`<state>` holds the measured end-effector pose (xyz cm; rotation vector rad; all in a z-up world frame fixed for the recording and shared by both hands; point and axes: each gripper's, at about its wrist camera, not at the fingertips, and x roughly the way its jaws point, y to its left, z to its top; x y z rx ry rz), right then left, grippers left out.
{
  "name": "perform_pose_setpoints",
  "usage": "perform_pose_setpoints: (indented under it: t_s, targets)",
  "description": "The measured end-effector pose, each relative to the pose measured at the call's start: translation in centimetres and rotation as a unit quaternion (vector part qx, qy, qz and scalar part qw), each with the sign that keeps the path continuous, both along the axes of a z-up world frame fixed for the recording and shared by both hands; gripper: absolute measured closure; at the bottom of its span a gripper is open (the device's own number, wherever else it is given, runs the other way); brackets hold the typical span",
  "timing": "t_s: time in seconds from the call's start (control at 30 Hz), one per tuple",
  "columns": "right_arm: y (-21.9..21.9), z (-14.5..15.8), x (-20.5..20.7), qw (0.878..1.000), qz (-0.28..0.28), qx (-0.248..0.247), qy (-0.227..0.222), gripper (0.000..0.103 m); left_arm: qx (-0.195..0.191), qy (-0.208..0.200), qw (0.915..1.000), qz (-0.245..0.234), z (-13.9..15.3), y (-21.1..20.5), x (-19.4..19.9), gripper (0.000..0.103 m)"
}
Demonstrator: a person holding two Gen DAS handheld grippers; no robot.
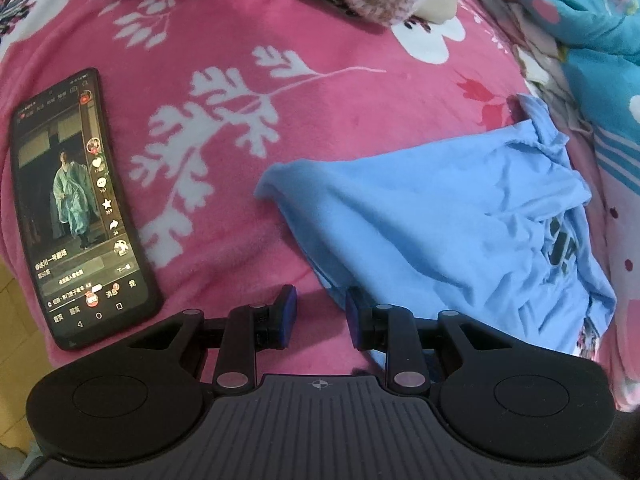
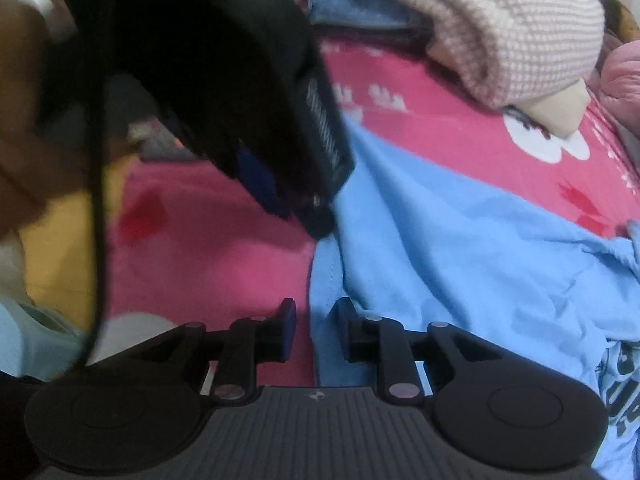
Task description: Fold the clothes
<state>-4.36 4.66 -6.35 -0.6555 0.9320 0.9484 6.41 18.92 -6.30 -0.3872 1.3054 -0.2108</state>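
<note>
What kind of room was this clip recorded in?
Most likely a bedroom, on a bed: a pink fleece blanket with white flowers, a blue patterned quilt bunched alongside, and a light blue cotton T-shirt spread out.

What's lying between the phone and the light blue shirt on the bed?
Nothing but bare pink floral blanket. In the left wrist view, the phone lies at left, the blue shirt at right, and only blanket between.

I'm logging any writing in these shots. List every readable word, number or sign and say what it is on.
"359": beside the star icon on the phone screen.
"36": under the share arrow on the same screen.
Chinese captions and tabs on the phone: too small and blurred to read reliably.
Dark block letters printed on the light blue T-shirt: creased, partly hidden, unreadable.
Nothing else carries text.
</note>
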Motion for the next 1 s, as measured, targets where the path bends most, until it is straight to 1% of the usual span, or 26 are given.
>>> perform_pose_setpoints:
  t_s: [0.03, 0.1, 0.13, 0.17, 0.2, 0.23, 0.27, 0.3, 0.37, 0.4, 0.47, 0.57, 0.67, 0.8, 0.87, 0.93, 1.0]
  targets:
    - [0.1, -0.3, 0.1, 1.000, -0.005, 0.005, -0.002, 0.080, 0.000, 0.000, 1.0000, 0.001, 0.0, 0.0, 0.0, 0.077]
    - [-0.5, 0.0, 1.0, 0.998, -0.048, 0.022, 0.028, 0.082, -0.003, 0.001, 1.0000, 0.002, 0.1, 0.0, -0.1, 0.077]
    - [-0.7, 0.1, 1.5, 0.996, -0.069, 0.030, 0.042, 0.091, -0.005, 0.002, 1.0000, 0.003, 0.1, 0.1, 0.0, 0.077]
    - [-1.0, 0.3, 2.0, 0.993, -0.091, 0.039, 0.057, 0.097, -0.008, 0.003, 0.9999, 0.005, 0.0, 0.2, 0.0, 0.077]
    - [-1.7, 0.4, 3.1, 0.985, -0.131, 0.055, 0.097, 0.099, -0.013, 0.005, 0.9999, 0.007, 0.0, 0.3, -0.1, 0.077]
    - [-2.4, 0.5, 4.2, 0.973, -0.170, 0.071, 0.137, 0.100, -0.017, 0.006, 0.9998, 0.010, -0.1, 0.3, 0.0, 0.077]
    - [-3.2, 0.5, 4.8, 0.962, -0.194, 0.090, 0.168, 0.101, -0.023, 0.008, 0.9996, 0.013, -0.2, 0.4, 0.0, 0.077]
    - [-4.0, 0.4, 5.5, 0.949, -0.216, 0.110, 0.200, 0.101, -0.029, 0.009, 0.9994, 0.015, -0.3, 0.4, 0.0, 0.077]
    - [-5.5, 0.4, 6.9, 0.918, -0.261, 0.148, 0.262, 0.101, -0.037, 0.013, 0.9990, 0.023, -0.4, 0.4, 0.0, 0.074]
    - [-6.0, 0.5, 7.0, 0.911, -0.256, 0.165, 0.278, 0.101, -0.040, 0.015, 0.9987, 0.027, -0.5, 0.5, 0.1, 0.073]
    - [-6.5, 0.8, 7.1, 0.903, -0.239, 0.184, 0.307, 0.101, -0.051, 0.019, 0.9978, 0.038, -0.6, 0.7, 0.0, 0.071]
    - [-6.6, 1.3, 6.4, 0.907, -0.201, 0.182, 0.324, 0.101, -0.061, 0.024, 0.9966, 0.050, -0.5, 1.0, -0.3, 0.071]
    - [-7.2, 1.7, 5.9, 0.902, -0.189, 0.182, 0.341, 0.101, -0.066, 0.027, 0.9959, 0.055, -0.4, 1.2, -0.9, 0.071]
    - [-7.7, 2.5, 5.0, 0.897, -0.185, 0.183, 0.358, 0.101, -0.086, 0.035, 0.9942, 0.055, 0.0, 1.4, -1.8, 0.071]
    - [-7.6, 2.1, 4.4, 0.901, -0.177, 0.169, 0.359, 0.101, -0.092, 0.036, 0.9936, 0.055, 0.1, 1.4, -2.3, 0.071]
    - [-7.6, 1.7, 3.9, 0.904, -0.170, 0.155, 0.359, 0.101, -0.087, 0.035, 0.9942, 0.053, 0.1, 1.4, -2.7, 0.071]
    - [-7.0, 0.5, 3.2, 0.914, -0.159, 0.127, 0.351, 0.101, -0.080, 0.036, 0.9948, 0.052, 0.0, 1.2, -2.9, 0.071]
